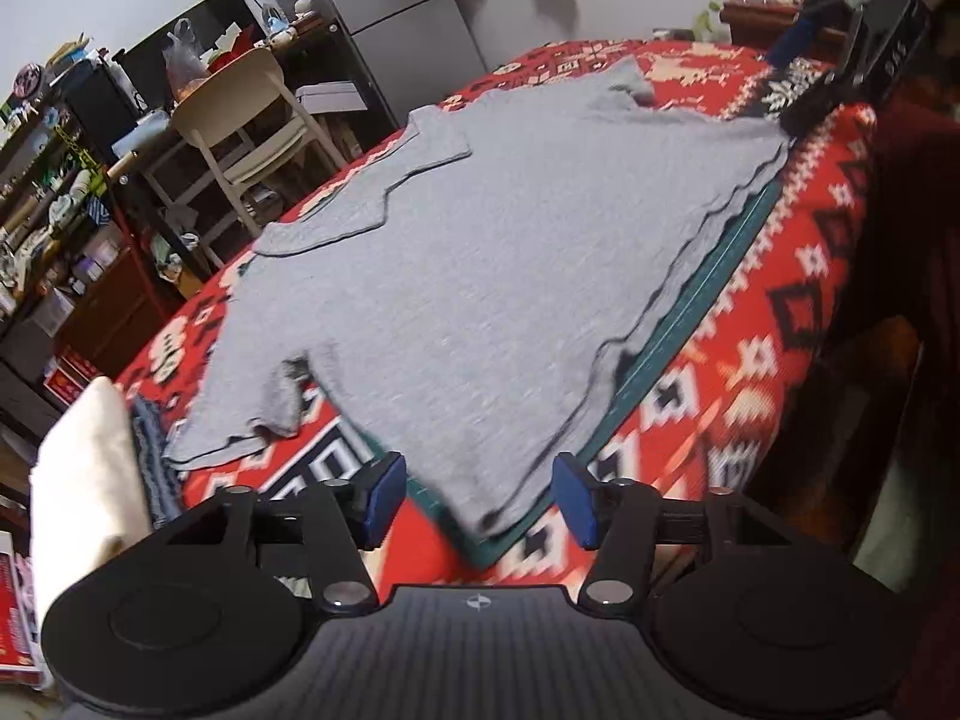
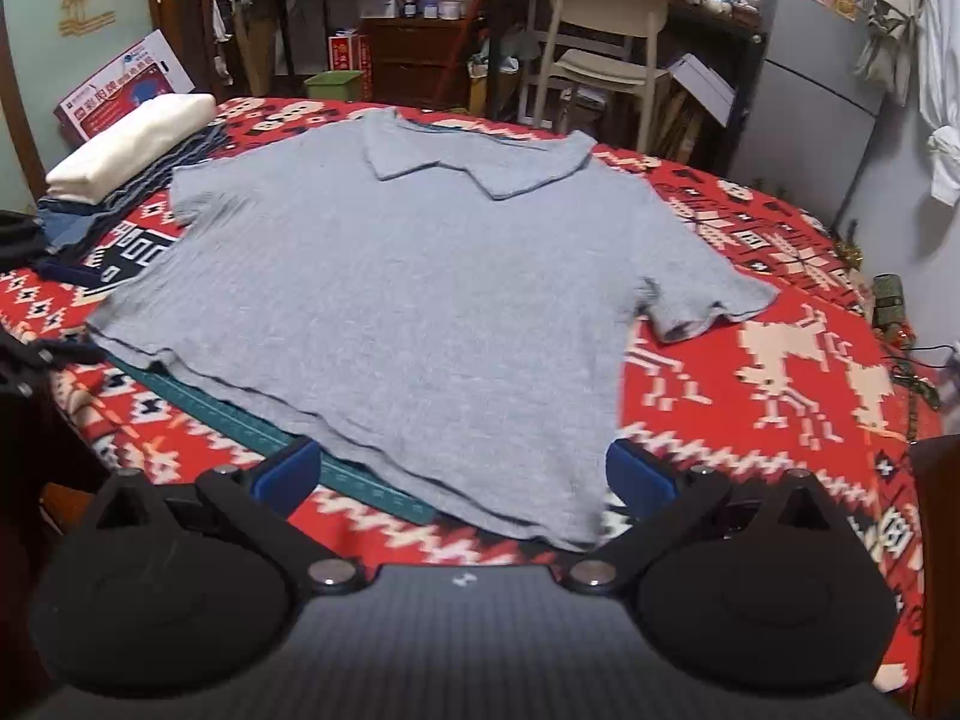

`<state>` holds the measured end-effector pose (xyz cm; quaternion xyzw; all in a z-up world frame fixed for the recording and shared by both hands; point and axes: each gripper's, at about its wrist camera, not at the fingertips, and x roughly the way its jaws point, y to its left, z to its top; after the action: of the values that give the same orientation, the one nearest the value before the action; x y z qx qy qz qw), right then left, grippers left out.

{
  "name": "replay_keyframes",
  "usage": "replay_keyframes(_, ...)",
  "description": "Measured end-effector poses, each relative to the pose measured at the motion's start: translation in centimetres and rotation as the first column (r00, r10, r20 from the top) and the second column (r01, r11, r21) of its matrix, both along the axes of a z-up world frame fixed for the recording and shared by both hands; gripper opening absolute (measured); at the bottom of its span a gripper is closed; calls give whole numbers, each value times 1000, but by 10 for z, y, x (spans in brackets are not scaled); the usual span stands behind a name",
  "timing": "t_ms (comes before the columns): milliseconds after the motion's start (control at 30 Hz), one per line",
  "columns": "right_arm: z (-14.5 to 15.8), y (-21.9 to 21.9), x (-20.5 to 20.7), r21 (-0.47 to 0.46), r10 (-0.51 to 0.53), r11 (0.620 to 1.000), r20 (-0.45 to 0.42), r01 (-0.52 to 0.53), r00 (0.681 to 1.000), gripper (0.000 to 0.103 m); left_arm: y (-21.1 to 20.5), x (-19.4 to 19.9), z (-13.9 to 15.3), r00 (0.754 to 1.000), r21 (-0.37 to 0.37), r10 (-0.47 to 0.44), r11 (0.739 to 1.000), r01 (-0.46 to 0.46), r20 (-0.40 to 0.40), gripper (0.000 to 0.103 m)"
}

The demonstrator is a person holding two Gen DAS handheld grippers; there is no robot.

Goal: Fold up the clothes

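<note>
shirt hem corner between left tool pads

A red patterned blanket covers the work surface, with a green cutting mat lying on it. A cream wooden chair stands beyond the far edge, beside a grey refrigerator. Cluttered dark shelving lines the back wall.
</note>
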<state>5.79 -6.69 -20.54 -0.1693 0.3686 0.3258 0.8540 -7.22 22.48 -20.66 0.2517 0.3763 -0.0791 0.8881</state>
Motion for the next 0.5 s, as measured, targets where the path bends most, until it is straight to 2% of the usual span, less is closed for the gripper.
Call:
replay_keyframes(33, 1, -2, 2, -22, -2, 1000, 13, 2, 1000, 102, 3, -1, 1, 1000, 20, -9, 1000, 9, 3, 42)
replay_keyframes(133, 3, -6, 5, -107, 13, 994, 61, -7, 998, 102, 5, -5, 0, 998, 87, -69, 994, 68, 3, 40)
replay_keyframes(300, -1, -5, 3, -245, 116, 966, 103, -88, 988, 85, 8, -10, -1, 987, 165, -157, 973, 161, -36, 39)
replay_keyframes(400, -3, -8, 2, -270, 141, 956, 80, -115, 987, 77, 15, -10, 4, 990, 119, -132, 983, 138, -55, 39)
replay_keyframes(433, -4, -10, 4, -260, 135, 959, 61, -115, 989, 75, 19, -8, 6, 992, 81, -106, 991, 111, -64, 39)
replay_keyframes(500, -5, -19, 12, -206, 79, 976, 7, -75, 997, 65, 30, -1, 11, 996, -46, -25, 999, 21, -84, 39)
